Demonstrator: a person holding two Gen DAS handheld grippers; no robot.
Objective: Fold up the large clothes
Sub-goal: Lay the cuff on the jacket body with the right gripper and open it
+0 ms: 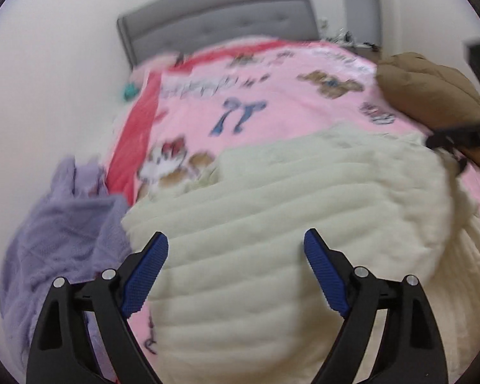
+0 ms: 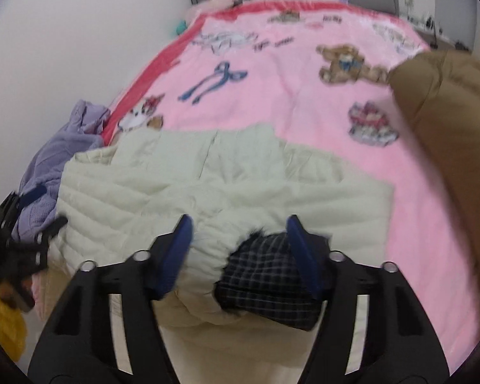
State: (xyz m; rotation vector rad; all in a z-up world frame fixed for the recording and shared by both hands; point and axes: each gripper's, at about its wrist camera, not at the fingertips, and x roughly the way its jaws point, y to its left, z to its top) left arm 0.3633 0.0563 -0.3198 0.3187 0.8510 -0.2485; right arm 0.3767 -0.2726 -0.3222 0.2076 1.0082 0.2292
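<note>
A cream quilted jacket (image 1: pixel 288 204) lies on the pink bed blanket (image 1: pixel 272 96). It also shows in the right wrist view (image 2: pixel 208 172), with a dark plaid lining (image 2: pixel 265 281) showing at its near edge. My left gripper (image 1: pixel 236 249) is open above the jacket's near part, holding nothing. My right gripper (image 2: pixel 240 236) is open with its fingers either side of the jacket's bunched near edge and plaid lining. The right gripper shows at the far right of the left wrist view (image 1: pixel 457 140), over the jacket's far corner.
A lilac garment (image 1: pixel 64 230) lies at the bed's left edge, also in the right wrist view (image 2: pixel 57 150). A brown garment (image 1: pixel 432 86) lies at the right, also in the right wrist view (image 2: pixel 444 102). A grey headboard (image 1: pixel 217 16) stands behind. A white wall (image 1: pixel 48 80) runs along the left.
</note>
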